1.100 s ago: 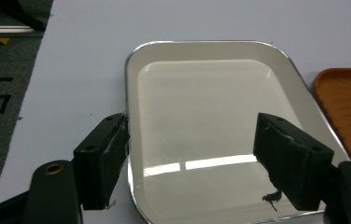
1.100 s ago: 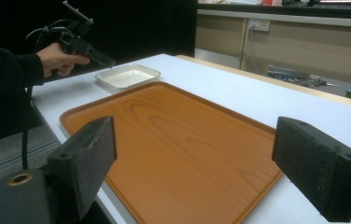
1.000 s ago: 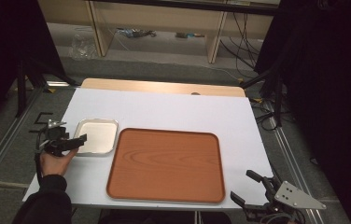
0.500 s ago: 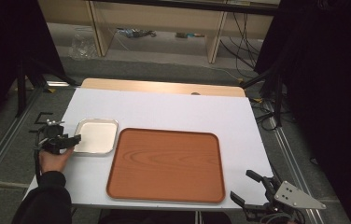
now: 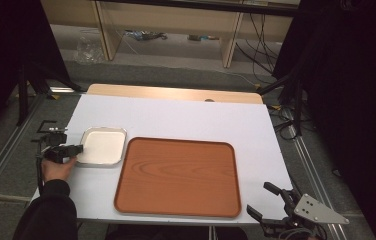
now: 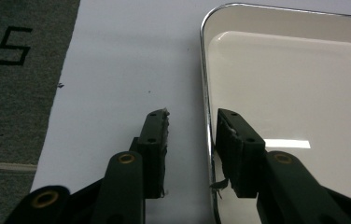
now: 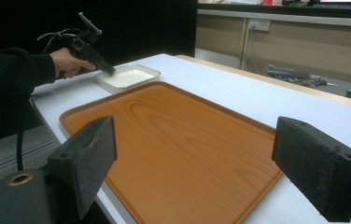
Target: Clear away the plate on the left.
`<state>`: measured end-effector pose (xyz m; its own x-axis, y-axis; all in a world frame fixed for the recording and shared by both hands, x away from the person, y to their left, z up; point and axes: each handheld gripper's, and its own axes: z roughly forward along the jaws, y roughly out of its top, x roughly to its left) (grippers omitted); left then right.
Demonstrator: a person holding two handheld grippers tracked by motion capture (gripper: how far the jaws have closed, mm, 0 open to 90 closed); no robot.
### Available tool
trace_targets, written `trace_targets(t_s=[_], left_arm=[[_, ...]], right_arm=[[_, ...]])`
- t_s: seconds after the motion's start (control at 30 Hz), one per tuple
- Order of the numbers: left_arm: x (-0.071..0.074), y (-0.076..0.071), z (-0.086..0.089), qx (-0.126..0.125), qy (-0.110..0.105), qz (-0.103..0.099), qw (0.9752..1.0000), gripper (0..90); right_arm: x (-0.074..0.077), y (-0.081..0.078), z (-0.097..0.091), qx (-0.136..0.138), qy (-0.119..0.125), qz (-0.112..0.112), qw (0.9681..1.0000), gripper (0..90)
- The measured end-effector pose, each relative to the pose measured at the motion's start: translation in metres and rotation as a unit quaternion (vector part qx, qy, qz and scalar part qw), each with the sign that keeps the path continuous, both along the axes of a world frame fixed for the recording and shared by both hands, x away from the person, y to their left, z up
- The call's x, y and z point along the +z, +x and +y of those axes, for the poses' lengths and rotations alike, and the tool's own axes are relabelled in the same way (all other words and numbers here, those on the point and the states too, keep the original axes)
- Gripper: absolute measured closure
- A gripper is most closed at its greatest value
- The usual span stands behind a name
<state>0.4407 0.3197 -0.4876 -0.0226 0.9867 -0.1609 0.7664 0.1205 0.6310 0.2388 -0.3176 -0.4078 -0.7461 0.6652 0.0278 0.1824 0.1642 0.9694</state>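
Orange-brown wood-grain tray [image 5: 178,176], cream dish [image 5: 103,145] with silver rim, white table [image 5: 176,117], black grippers [image 5: 76,148], black sleeve [image 5: 51,212]

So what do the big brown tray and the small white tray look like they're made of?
Brown tray: wood-grain pattern under a smooth satin surface, so probably laminate or printed plastic, possibly real wood. Small white tray: glossy cream surface with a bright reflection and a shiny silvery rim, which suggests enamelled or coated metal.
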Motion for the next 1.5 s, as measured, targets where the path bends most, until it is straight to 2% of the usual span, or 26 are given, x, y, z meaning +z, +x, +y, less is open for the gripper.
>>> trace_targets(t_s=[0.03,0.13,0.17,0.2,0.23,0.27,0.3,0.37,0.5,0.63,0.67,0.77,0.83,0.93,0.97,1.03,1.1,1.13,1.2,1.23,1.27,1.3,1.33,1.43,1.47,1.5], left_arm=[[0.0,0.0,-0.001,0.009,-0.007,0.001,0.9999,63.5],[0.0,0.002,0.003,-0.002,-0.012,0.002,0.9999,64.1],[0.001,0.002,0.004,-0.001,-0.013,0.009,0.9999,64.3],[0.001,0.002,0.002,0.009,-0.017,0.012,0.9997,64.9],[0.002,0.003,0.003,-0.006,-0.01,0.013,0.9999,65.7],[0.001,0.004,0.001,-0.014,-0.019,0.005,0.9997,69.8],[0.002,0.004,0.0,-0.02,-0.013,0.012,0.9996,76.0],[0.002,0.005,-0.002,-0.028,-0.011,0.007,0.9995,81.4],[0.001,0.006,0.004,-0.02,-0.041,0.012,0.9989,83.4],[0.0,0.005,0.006,-0.014,-0.051,0.009,0.9985,85.3],[0.0,0.005,0.005,-0.009,-0.058,0.004,0.9983,85.5],[-0.001,0.003,0.01,0.001,-0.094,-0.017,0.9954,87.3],[0.001,0.002,0.011,0.006,-0.112,-0.018,0.9935,87.5],[0.002,0.001,0.011,0.006,-0.112,-0.023,0.9934,87.5],[0.002,0.001,0.01,0.009,-0.116,-0.025,0.9928,87.5],[0.004,0.001,0.01,0.01,-0.117,-0.032,0.9925,87.6],[0.006,0.0,0.01,0.006,-0.135,-0.039,0.9901,87.2],[0.008,0.0,0.009,0.003,-0.134,-0.042,0.9901,87.3],[0.011,-0.001,0.009,0.006,-0.15,-0.053,0.9872,87.7],[0.011,-0.001,0.009,0.006,-0.15,-0.053,0.9872,87.5],[0.013,-0.001,0.009,0.008,-0.156,-0.057,0.9861,87.5],[0.015,-0.002,0.01,0.009,-0.162,-0.061,0.9849,87.4],[0.016,-0.003,0.01,0.009,-0.169,-0.063,0.9835,87.4],[0.018,-0.004,0.009,0.005,-0.173,-0.06,0.983,87.8],[0.018,-0.004,0.009,0.003,-0.176,-0.06,0.9826,88.1],[0.019,-0.004,0.007,0.006,-0.183,-0.061,0.9813,88.2]], right_arm=[[0.0,0.0,0.0,0.001,-0.004,0.001,1.0,14.8],[0.0,0.0,0.0,0.003,-0.004,0.002,1.0,14.9],[0.0,0.0,0.0,0.001,-0.001,0.0,1.0,14.9],[-0.001,0.0,0.002,-0.001,0.014,-0.006,0.9999,14.9],[-0.001,0.0,0.002,-0.001,0.012,-0.006,0.9999,14.8],[-0.001,0.0,0.002,-0.002,0.011,-0.005,0.9999,14.9],[-0.001,0.0,0.001,-0.003,0.007,-0.004,1.0,14.9],[0.0,0.0,0.001,-0.006,0.002,-0.004,1.0,14.9],[-0.001,0.0,0.001,-0.002,0.008,-0.004,1.0,14.9],[-0.001,0.001,0.001,0.0,0.007,-0.007,1.0,14.8],[0.0,0.0,-0.001,0.005,-0.005,0.001,1.0,14.9],[0.0,0.0,-0.001,0.004,-0.005,0.001,1.0,14.9],[0.0,0.001,0.0,0.001,0.001,-0.004,1.0,14.9],[-0.001,0.001,0.0,-0.004,0.007,-0.009,0.9999,14.9],[0.001,0.0,-0.002,0.001,-0.007,0.001,1.0,14.9],[0.001,0.0,-0.002,0.001,-0.007,0.001,1.0,14.9],[0.001,0.0,-0.002,0.001,-0.007,0.001,1.0,14.9],[0.001,0.0,-0.002,0.001,-0.007,0.001,1.0,14.9],[0.0,0.0,-0.002,-0.004,-0.006,-0.004,1.0,14.9],[0.0,0.0,-0.002,-0.004,-0.006,-0.004,1.0,14.9],[0.001,0.0,-0.002,0.0,-0.007,0.0,1.0,14.9],[-0.001,0.001,0.001,-0.004,0.014,-0.009,0.9998,14.8],[-0.001,0.001,0.0,-0.003,0.015,-0.009,0.9998,14.9],[-0.001,0.001,0.001,-0.004,0.015,-0.009,0.9998,14.9],[0.001,0.0,-0.003,0.001,-0.006,0.0,1.0,14.9],[-0.001,0.001,0.0,-0.004,0.015,-0.009,0.9998,14.9]])
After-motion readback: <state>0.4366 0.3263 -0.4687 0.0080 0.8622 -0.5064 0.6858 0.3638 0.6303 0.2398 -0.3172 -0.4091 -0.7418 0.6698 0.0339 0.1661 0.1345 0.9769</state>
